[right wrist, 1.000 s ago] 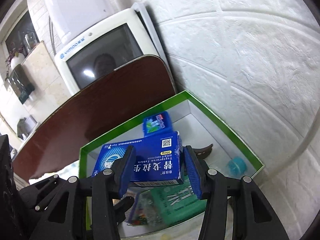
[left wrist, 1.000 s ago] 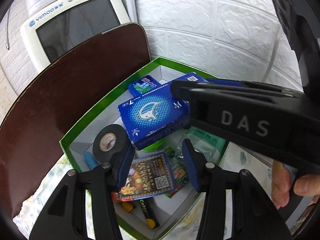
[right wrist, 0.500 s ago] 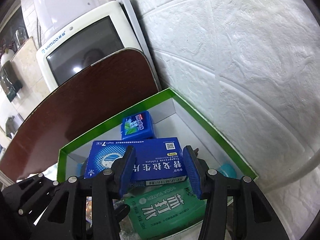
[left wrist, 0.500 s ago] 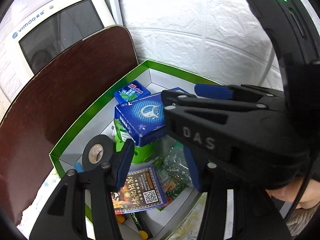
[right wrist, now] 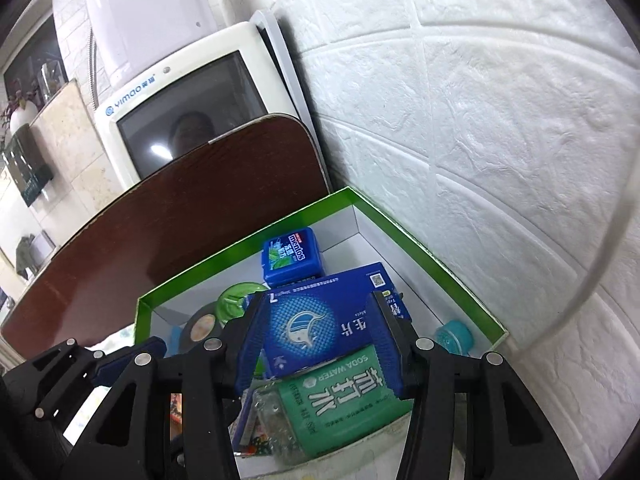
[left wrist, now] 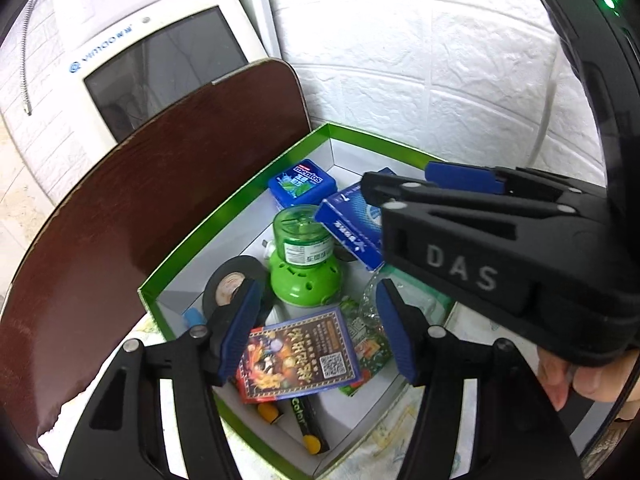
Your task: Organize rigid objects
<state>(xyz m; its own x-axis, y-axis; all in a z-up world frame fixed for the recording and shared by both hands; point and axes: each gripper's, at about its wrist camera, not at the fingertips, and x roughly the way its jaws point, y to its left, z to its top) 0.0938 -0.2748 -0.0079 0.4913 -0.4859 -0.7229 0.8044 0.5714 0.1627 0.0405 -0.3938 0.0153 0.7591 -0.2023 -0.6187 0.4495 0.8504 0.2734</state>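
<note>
A green-rimmed white box (left wrist: pixel 236 208) (right wrist: pixel 404 232) stands against the wall. It holds a Mentos tin (left wrist: pixel 303 181) (right wrist: pixel 292 256), a green plug-in device (left wrist: pixel 305 258), a black tape roll (left wrist: pixel 232 284), a card pack (left wrist: pixel 298 354), markers and a green soda water pack (right wrist: pixel 340 396). My right gripper (right wrist: pixel 318 344) is open around a blue medicine carton (right wrist: pixel 320 324) (left wrist: pixel 350 226) that rests tilted inside the box. My left gripper (left wrist: pixel 316 332) is open and empty above the box's near end.
A dark brown board (left wrist: pixel 140 208) leans left of the box, with a white appliance (left wrist: pixel 160 60) behind it. A white brick wall (right wrist: pixel 480 140) stands right behind the box. A teal cap (right wrist: pixel 454 334) lies in the box's right corner. A patterned cloth (left wrist: pixel 384 440) covers the table.
The right gripper lowered the blue carton into the box and its jaws opened off it. The carton turned face-up. The left gripper stayed open and shifted slightly.
</note>
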